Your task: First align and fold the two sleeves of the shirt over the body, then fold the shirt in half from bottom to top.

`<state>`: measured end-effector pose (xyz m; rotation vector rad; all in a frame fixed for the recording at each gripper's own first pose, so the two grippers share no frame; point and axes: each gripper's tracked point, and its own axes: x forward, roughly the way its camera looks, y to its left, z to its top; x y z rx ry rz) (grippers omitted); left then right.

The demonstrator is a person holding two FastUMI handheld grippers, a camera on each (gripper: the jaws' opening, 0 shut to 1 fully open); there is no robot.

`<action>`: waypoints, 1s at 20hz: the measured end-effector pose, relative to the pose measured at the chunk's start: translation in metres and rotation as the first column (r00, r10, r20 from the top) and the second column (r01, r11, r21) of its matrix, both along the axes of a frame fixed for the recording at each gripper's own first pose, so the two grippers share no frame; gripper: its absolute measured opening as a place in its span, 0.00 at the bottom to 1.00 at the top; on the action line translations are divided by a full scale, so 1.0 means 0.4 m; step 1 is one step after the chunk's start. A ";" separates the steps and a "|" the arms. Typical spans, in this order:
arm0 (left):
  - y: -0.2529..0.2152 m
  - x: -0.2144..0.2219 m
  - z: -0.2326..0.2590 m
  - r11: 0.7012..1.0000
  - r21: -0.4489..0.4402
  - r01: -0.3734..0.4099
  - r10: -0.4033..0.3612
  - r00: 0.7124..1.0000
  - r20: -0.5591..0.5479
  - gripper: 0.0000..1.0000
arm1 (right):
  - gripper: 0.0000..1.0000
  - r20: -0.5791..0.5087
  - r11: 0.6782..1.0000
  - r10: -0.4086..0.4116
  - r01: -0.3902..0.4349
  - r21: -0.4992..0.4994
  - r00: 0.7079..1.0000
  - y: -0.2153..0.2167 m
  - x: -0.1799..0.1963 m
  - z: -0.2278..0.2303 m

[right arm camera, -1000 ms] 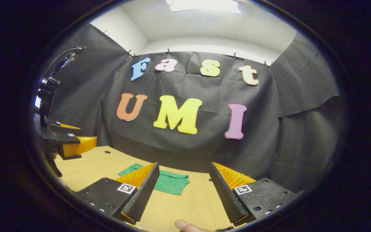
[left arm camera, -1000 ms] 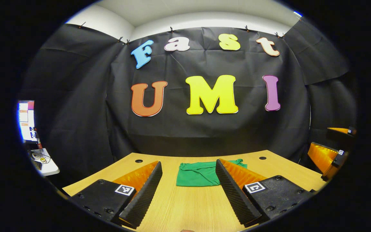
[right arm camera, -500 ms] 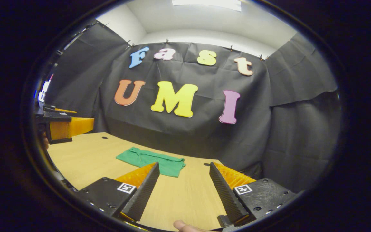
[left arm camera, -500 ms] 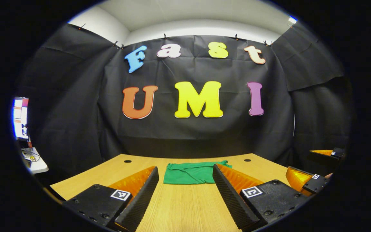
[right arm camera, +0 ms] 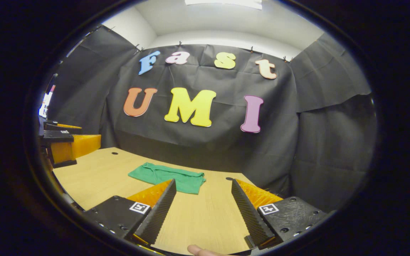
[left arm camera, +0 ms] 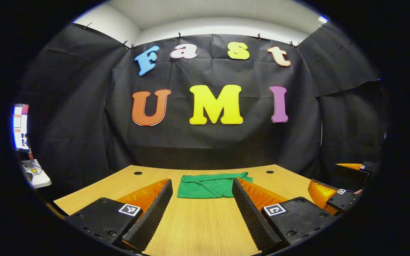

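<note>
A green shirt [left arm camera: 208, 185] lies folded into a small flat rectangle on the wooden table [left arm camera: 198, 227], towards its far edge. In the left gripper view my left gripper [left arm camera: 202, 209] hovers open over the near table, well short of the shirt, nothing between its fingers. My right gripper [left arm camera: 336, 193] shows there at the far right. In the right gripper view the shirt [right arm camera: 167, 177] lies ahead and to the left. My right gripper [right arm camera: 202, 209] is open and holds nothing. The left gripper [right arm camera: 66, 144] sits at the left edge of that view.
Two small round holes [left arm camera: 138, 173] [left arm camera: 269, 172] mark the table's far corners. A small white side table [left arm camera: 37, 177] with a screen above it stands off to the left. A fingertip [right arm camera: 199, 250] shows at the bottom of the right gripper view. The black cloth wall rises behind the table.
Both grippers have drawn back from the shirt and stayed open. The shirt has not moved. In the right gripper view the left gripper has sunk lower at the left edge.
</note>
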<state>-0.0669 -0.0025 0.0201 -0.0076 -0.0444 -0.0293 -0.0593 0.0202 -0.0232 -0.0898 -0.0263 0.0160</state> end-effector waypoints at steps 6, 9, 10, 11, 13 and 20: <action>-0.020 0.000 -0.018 1.000 -0.001 0.030 -0.030 0.999 -0.015 1.00 | 0.95 -0.003 1.000 0.014 -0.014 0.007 1.000 0.009 -0.008 -0.001; -0.012 0.004 -0.013 1.000 -0.003 0.022 -0.023 1.000 -0.009 1.00 | 0.95 -0.007 1.000 0.004 -0.004 0.000 1.000 -0.002 -0.004 -0.002; -0.012 0.007 -0.014 1.000 -0.005 0.022 -0.022 1.000 -0.010 1.00 | 0.95 -0.010 1.000 0.006 -0.006 0.005 1.000 -0.003 -0.004 -0.004; -0.009 0.005 -0.017 1.000 -0.008 0.020 -0.020 1.000 -0.011 1.00 | 0.94 -0.016 1.000 0.010 -0.010 0.012 1.000 -0.004 -0.005 -0.008; -0.012 0.010 -0.021 1.000 -0.014 0.022 -0.022 1.000 -0.016 1.00 | 0.95 -0.029 1.000 0.018 -0.017 0.018 0.999 0.000 0.003 -0.013; -0.001 0.016 -0.032 1.000 -0.024 0.012 -0.012 0.999 -0.029 1.00 | 0.95 -0.027 1.000 0.012 -0.012 0.012 1.000 -0.005 0.007 -0.001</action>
